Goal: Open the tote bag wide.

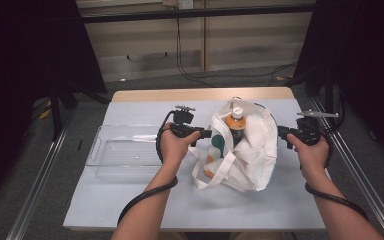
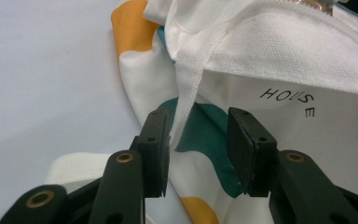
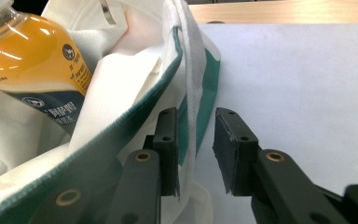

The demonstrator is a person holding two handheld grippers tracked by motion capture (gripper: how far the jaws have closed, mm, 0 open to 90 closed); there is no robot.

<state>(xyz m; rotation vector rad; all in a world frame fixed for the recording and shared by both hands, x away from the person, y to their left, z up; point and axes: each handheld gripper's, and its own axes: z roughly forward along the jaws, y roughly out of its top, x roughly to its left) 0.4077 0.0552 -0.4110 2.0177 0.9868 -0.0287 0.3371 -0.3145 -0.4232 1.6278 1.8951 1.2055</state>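
Note:
A white cloth tote bag (image 1: 252,150) with orange and teal patches stands in the middle of the table. An orange drink bottle (image 1: 236,122) stands upright inside it. My left gripper (image 1: 205,134) is at the bag's left side and my right gripper (image 1: 281,132) at its right side. In the left gripper view the jaws of the left gripper (image 2: 198,140) stand apart, and a white handle strap (image 2: 186,93) hangs between them against the left pad. In the right gripper view the right gripper (image 3: 196,144) is open too. The other strap (image 3: 193,70) runs loose between its pads, beside the bottle (image 3: 32,60).
A clear plastic tray (image 1: 125,150) lies to the left of the bag, behind my left hand. A pale sheet (image 1: 130,200) covers the table, with a bare wooden edge (image 1: 200,94) at the far side. Metal rails run along both sides of the table.

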